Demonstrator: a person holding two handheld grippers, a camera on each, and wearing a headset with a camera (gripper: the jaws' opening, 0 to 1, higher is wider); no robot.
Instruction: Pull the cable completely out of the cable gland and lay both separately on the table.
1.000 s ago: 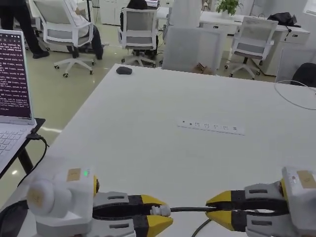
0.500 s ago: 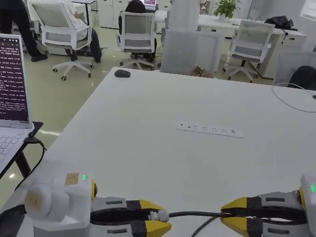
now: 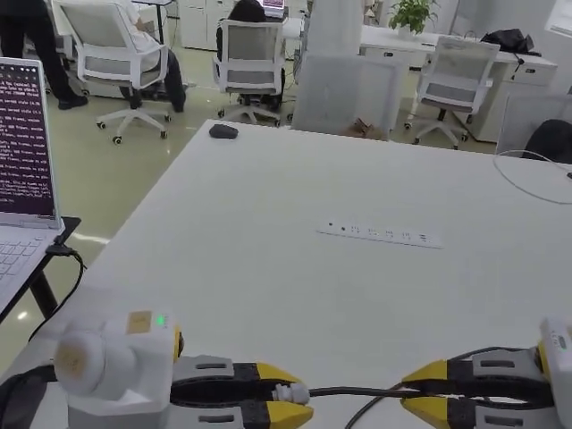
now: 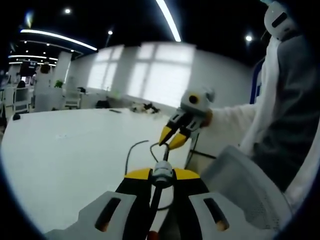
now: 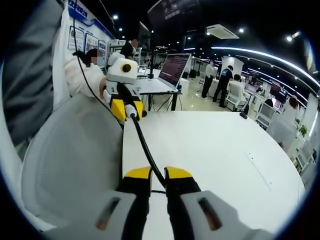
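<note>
A small white cable gland (image 3: 290,392) sits between the yellow tips of my left gripper (image 3: 288,402), which is shut on it; it also shows in the left gripper view as the gland (image 4: 162,173). A black cable (image 3: 353,391) runs from the gland straight to my right gripper (image 3: 418,398), whose jaws are shut on it. Past the right jaws the cable loops back over the table edge. In the right gripper view the cable (image 5: 145,145) stretches from my right gripper (image 5: 157,176) to the left gripper (image 5: 126,107) and the gland (image 5: 133,116).
A white table (image 3: 295,188) spreads ahead with a flush socket strip (image 3: 378,235) and a dark mouse (image 3: 223,131) at the far edge. A laptop (image 3: 22,170) stands at left. Office chairs (image 3: 249,63) and a thin white wire (image 3: 532,183) lie beyond.
The two grippers have drawn apart: the right one has moved right, and more black cable is stretched between it and the gland. The head camera has shifted slightly.
</note>
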